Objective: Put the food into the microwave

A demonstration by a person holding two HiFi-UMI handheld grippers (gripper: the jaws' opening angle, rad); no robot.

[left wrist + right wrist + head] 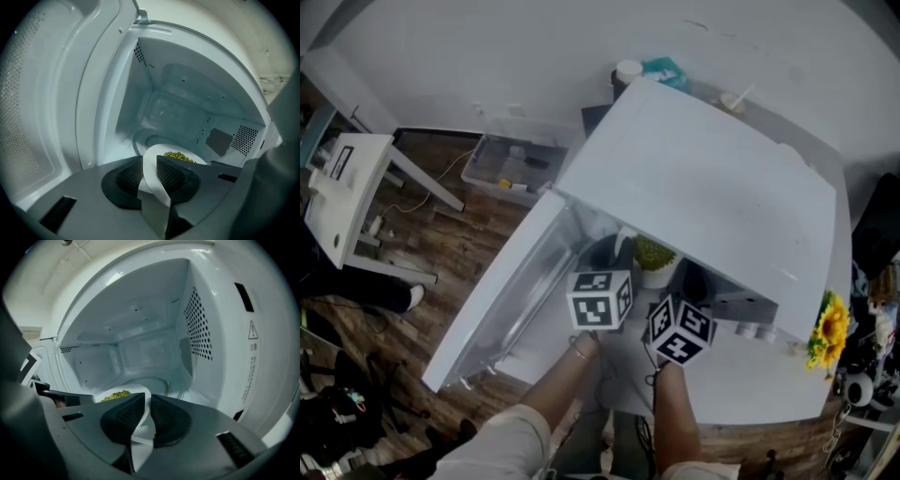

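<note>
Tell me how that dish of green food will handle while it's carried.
Probably stiff: the dish shows no bending at its rim where the left hand-held gripper and the right hand-held gripper pinch it. It is likely apt to tip, being held only by thin rim edges. The loose green food could spill if it tilts.

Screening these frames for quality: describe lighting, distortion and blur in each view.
Head view: even light, edges curved by the wide lens, microwave top washed pale. Left gripper view: dark round vignette, cavity walls bowed, dish rim close and soft. Right gripper view: same bowing, bluish dim cavity, warning triangle crisp.
</note>
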